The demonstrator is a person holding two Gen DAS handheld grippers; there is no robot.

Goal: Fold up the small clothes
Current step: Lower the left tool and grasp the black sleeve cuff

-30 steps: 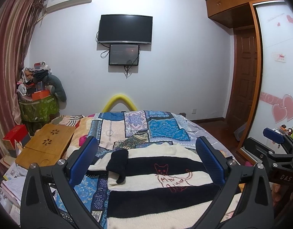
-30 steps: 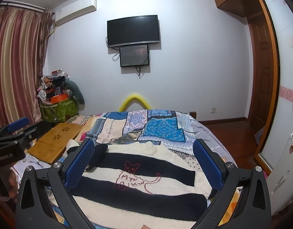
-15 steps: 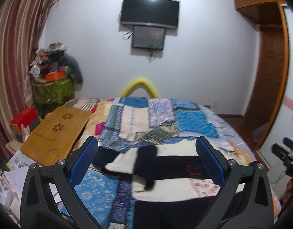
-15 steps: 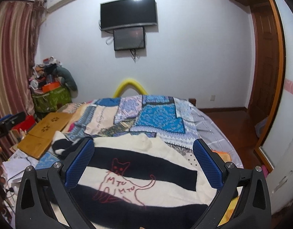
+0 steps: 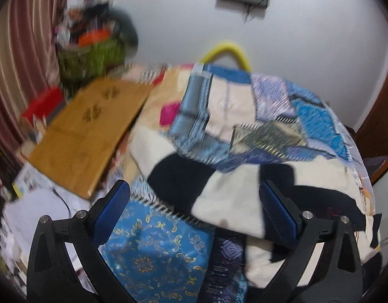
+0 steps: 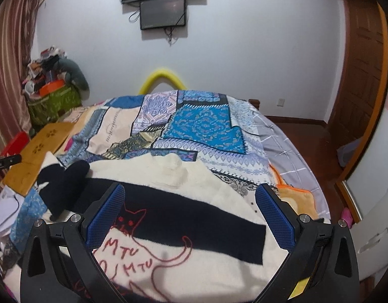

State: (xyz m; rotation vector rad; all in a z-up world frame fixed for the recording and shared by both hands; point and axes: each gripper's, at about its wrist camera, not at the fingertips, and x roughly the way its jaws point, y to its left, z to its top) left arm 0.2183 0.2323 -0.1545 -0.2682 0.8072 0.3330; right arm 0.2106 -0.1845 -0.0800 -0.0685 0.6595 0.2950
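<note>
Your left gripper (image 5: 194,212) hangs over the sweater's sleeve (image 5: 183,181) at the left edge of the bed (image 6: 290,149), jaws spread wide with nothing between them; the blur says you are swinging, so I judge you are lining up on that loose sleeve because it must come inward before the body folds. The striped sweater (image 6: 199,217) lies flat on the patchwork quilt (image 6: 201,123), cat drawing up, spread so its edges are easy to find; the wooden tray (image 5: 87,128) sits just beside the bed, clear of the cloth. Your right gripper (image 6: 188,217) hovers above the sweater's chest, jaws likewise apart and empty, probably placed to pin or take the right side.
</note>
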